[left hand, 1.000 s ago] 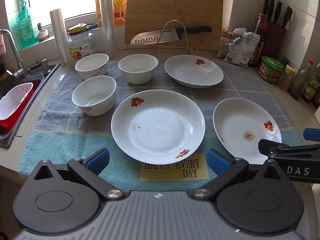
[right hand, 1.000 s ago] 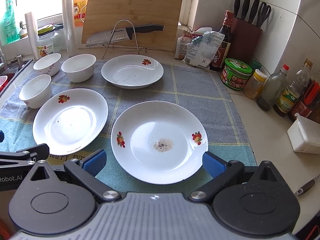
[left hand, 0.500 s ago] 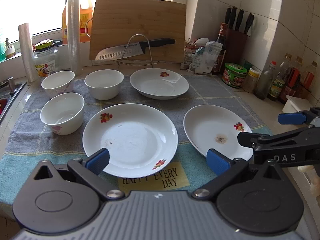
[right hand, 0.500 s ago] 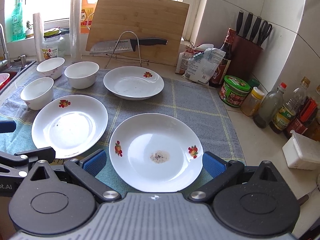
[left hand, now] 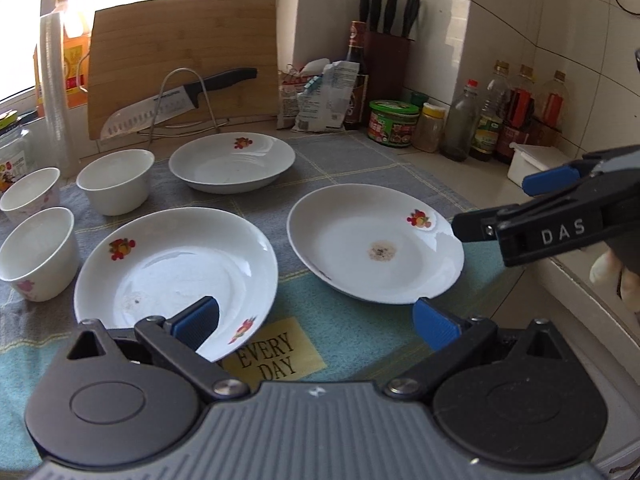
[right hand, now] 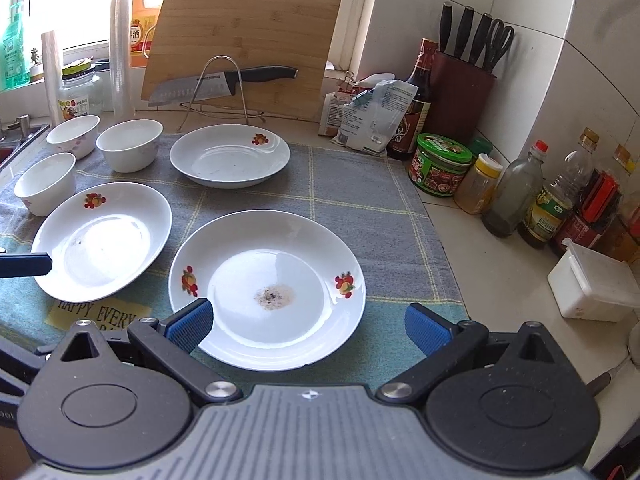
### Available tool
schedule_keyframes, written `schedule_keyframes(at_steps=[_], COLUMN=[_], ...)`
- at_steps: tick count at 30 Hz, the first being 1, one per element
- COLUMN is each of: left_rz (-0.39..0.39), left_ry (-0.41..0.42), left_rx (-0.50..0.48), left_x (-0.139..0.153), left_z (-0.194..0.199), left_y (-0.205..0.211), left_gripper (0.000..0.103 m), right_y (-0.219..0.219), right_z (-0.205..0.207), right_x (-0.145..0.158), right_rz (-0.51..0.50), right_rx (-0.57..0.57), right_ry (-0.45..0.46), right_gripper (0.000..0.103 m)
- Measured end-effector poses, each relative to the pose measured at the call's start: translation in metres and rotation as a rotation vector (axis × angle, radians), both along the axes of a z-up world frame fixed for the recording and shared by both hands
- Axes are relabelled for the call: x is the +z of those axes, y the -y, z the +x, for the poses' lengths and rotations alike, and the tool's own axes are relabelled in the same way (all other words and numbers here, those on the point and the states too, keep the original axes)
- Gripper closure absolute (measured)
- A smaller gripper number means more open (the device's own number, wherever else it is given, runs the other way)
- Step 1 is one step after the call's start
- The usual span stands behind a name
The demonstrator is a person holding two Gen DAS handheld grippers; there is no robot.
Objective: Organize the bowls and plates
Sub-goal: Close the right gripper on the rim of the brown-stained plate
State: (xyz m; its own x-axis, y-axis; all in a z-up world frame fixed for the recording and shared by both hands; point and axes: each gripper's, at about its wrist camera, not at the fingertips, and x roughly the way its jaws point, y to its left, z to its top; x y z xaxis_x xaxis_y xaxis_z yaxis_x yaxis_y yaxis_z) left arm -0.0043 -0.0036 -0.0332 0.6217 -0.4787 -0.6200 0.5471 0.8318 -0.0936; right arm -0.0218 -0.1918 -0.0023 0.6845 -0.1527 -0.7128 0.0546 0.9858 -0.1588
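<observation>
Now: Both Grippers Hover Wide Apart Over the Near Plates

Nearest of all, the left gripper (left hand: 314,322) hangs over the near edge of the towel (right hand: 360,184) that covers the bench (right hand: 500,276), its blue fingers (left hand: 198,320) spread wide and holding nothing. One finger overlaps the near rim of the left plate (left hand: 176,276) in view; whether it touches is unclear. The right gripper (right hand: 308,326) also has its fingers (right hand: 426,330) well apart and empty, framing the near rim of the stained plate (right hand: 266,284), which lies just right of the left plate. A dark speckled mark sits in its centre. Between the two near plates, at the towel's front edge, is a yellow label (left hand: 276,354) reading "EVERY DAY".

Left of these stands a small bowl (left hand: 38,254) with a pink flower, close beside the left plate. Farther back are two more bowls, one flowered (right hand: 74,136) at far left and one plain white (right hand: 130,144) to its right. Right of those rests a deep plate (right hand: 230,156), apart from the near ones. Beyond the towel, a knife (right hand: 224,82) lies on a wire rack in front of a leaning cutting board (right hand: 248,40).
</observation>
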Motion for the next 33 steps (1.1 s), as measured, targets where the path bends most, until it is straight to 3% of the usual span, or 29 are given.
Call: schedule_keyframes(at_steps=[7,15,23,26,33], left_rz=[0.028,0.073,0.084,0.137,0.120], left_ry=[0.005,-0.053,-0.057,-0.018,0.010], left_rx=[-0.087,-0.075,-0.038,-0.043,-0.062], left_x=[-0.029,-0.057,-0.062,-0.065,-0.067], left_z=[-0.001,0.017,0.033,0.035,0.034], left_y=[0.038,0.070,0.082,0.091,0.091], left_gripper=[0.001,0.001,0.001,0.000,0.000], right_y=[0.025,0.051,0.074,0.081,0.091], right_z=[0.016,0.041,0.070,0.081,0.107], right_x=[-0.014,-0.031,-0.055,-0.061,-0.073], right_rz=[0.042,0.108,0.184,0.205,0.265], right_rx=[0.039,0.112,0.180,0.208,0.318], right_ry=[-0.020,-0.055,-0.121,-0.138,-0.179], right_gripper=[0.000,0.000,0.000,0.000,0.000])
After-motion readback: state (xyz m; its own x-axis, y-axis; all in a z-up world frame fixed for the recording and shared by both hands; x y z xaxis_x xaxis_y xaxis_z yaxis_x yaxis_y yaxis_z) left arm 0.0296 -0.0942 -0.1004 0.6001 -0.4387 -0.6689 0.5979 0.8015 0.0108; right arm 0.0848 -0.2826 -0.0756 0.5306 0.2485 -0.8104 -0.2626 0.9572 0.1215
